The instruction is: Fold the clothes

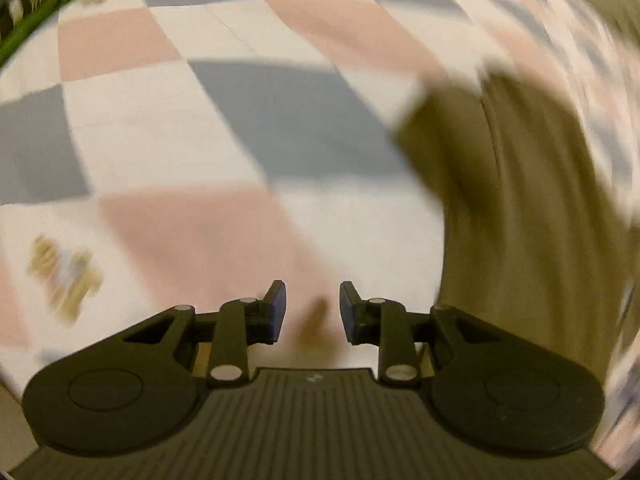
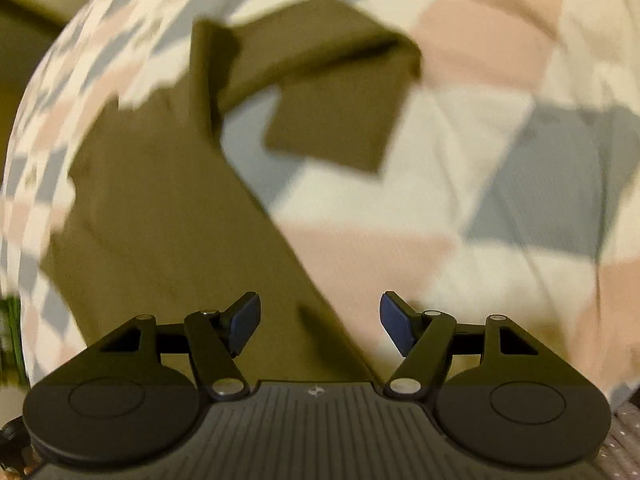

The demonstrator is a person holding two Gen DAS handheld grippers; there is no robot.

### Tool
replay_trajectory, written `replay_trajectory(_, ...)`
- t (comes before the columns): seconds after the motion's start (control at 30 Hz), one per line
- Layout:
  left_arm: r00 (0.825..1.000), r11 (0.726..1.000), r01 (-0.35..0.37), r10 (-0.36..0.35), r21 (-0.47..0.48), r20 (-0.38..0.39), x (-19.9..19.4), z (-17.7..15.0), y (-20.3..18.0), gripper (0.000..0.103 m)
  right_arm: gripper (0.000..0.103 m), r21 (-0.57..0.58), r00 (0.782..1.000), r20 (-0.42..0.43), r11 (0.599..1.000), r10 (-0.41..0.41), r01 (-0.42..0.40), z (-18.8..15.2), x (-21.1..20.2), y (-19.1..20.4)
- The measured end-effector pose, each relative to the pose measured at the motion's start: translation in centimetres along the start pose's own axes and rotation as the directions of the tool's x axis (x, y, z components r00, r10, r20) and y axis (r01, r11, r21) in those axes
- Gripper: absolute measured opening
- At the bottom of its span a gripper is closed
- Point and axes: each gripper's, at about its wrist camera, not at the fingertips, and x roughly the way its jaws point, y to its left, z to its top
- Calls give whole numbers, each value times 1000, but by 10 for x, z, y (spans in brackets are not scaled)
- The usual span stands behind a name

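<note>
Olive garment (image 2: 152, 216): lies flat on the checked bedspread (image 2: 500, 184), long axis running away up-left, sleeve folded over.
Right tongs (image 2: 320, 322): wide apart, empty, over its near edge (nearer hand).
Left tongs (image 1: 312, 310): slightly parted, empty; garment off to their right.

Bare checked bedspread (image 1: 224, 128) lies left of the olive garment (image 1: 520, 200); nothing else blocks passage.

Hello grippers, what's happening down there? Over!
Left gripper and right gripper: jaws open, nothing held. Olive garment lying on checkered bedspread, one sleeve flopped across. Nothing in the way.
</note>
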Motion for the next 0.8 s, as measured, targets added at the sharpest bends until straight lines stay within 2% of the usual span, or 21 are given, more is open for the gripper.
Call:
replay_trajectory(0.1, 999, 993, 51, -51, -103, 5, 18, 49, 4, 24, 69, 72, 997, 70, 997, 19, -24, 29, 5, 10)
replay_trajectory(0.17, 997, 985, 80, -81, -150, 1, 30, 74, 1, 27, 69, 148, 992, 113, 986, 55, -72, 52, 13, 14)
replay_trajectory(0.2, 995, 981, 92, -95, -168, -6, 37, 81, 0, 31, 69, 186, 989, 128, 978, 74, -97, 62, 18, 15)
replay_trajectory(0.33, 993, 964, 107, -118, -242, -31, 63, 96, -4, 33, 69, 283, 974, 177, 940, 141, -188, 93, 41, 20)
replay_trajectory(0.4, 989, 944, 121, -140, -306, -43, 73, 98, -3, 39, 69, 319, 972, 183, 927, 145, -198, 105, 57, 22)
replay_trajectory(0.47, 986, 926, 134, -161, -354, -48, 83, 100, -3, 46, 69, 368, 978, 176, 914, 109, -169, 115, 73, 21)
replay_trajectory(0.6, 985, 925, 130, -161, -356, -59, 96, 105, -12, 61, 69, 509, 981, 192, 850, 40, -134, 127, 105, 4)
replay_trajectory(0.67, 984, 927, 133, -166, -350, -64, 100, 108, -18, 64, 43, 515, 983, 182, 850, 15, -108, 132, 113, 0)
replay_trajectory(0.7, 984, 928, 134, -167, -348, -67, 102, 110, -21, 64, 10, 494, 984, 179, 865, 1, -90, 135, 113, 0)
replay_trajectory(0.8, 983, 925, 132, -168, -356, -72, 105, 115, -25, 64, 6, 406, 975, 218, 912, -38, -55, 138, 94, -2)
